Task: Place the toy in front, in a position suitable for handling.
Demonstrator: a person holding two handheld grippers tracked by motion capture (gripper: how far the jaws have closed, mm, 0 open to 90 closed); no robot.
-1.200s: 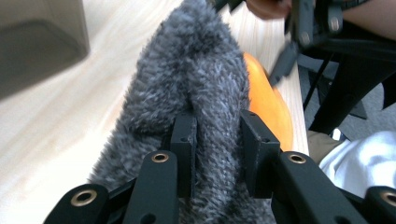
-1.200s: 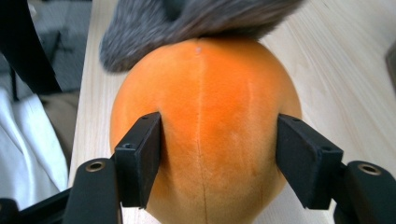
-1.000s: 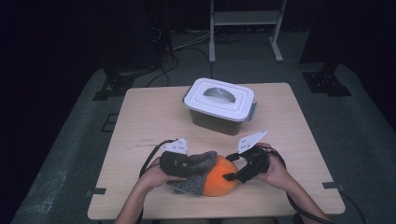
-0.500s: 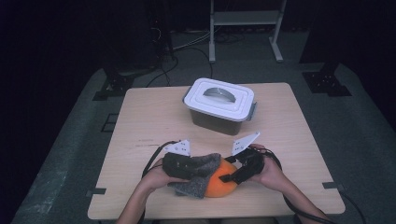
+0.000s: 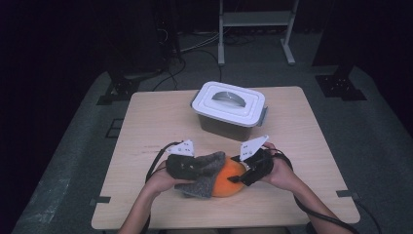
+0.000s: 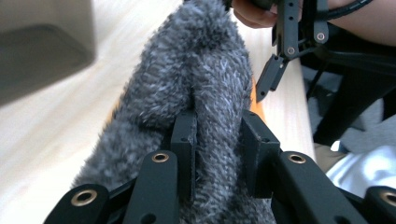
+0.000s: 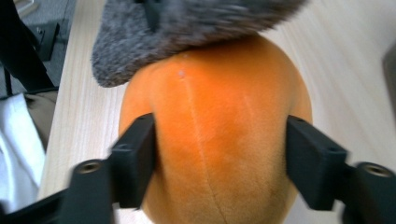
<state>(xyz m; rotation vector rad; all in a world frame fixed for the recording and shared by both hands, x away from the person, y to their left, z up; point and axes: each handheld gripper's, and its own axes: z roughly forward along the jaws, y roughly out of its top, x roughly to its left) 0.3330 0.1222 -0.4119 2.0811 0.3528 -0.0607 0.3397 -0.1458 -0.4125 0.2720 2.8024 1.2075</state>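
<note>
A plush toy lies at the table's near edge, with a round orange body [image 5: 230, 184] and a grey fuzzy part [image 5: 202, 183] draped over its left side. My left gripper [image 5: 207, 166] is shut on the grey fur [image 6: 196, 79], and its pads [image 6: 183, 140] are sunk into the pile. My right gripper [image 5: 242, 175] comes in from the right. Its jaws straddle the orange body [image 7: 215, 93] and the pads [image 7: 137, 158] dent both flanks. Those jaws have just been opening slightly, with the plush still squeezed between them. Grey fur [image 7: 187, 28] hangs over the far side of the orange.
A grey bin with a white handled lid [image 5: 229, 105] stands at the middle back of the wooden table [image 5: 146, 122]. A metal stand [image 5: 255, 29] and cables lie on the dark floor beyond. Both forearms enter from the bottom edge.
The right gripper has edged a little left against the orange body. The grey fur now sits slightly higher over it. The left hand has stayed put.
</note>
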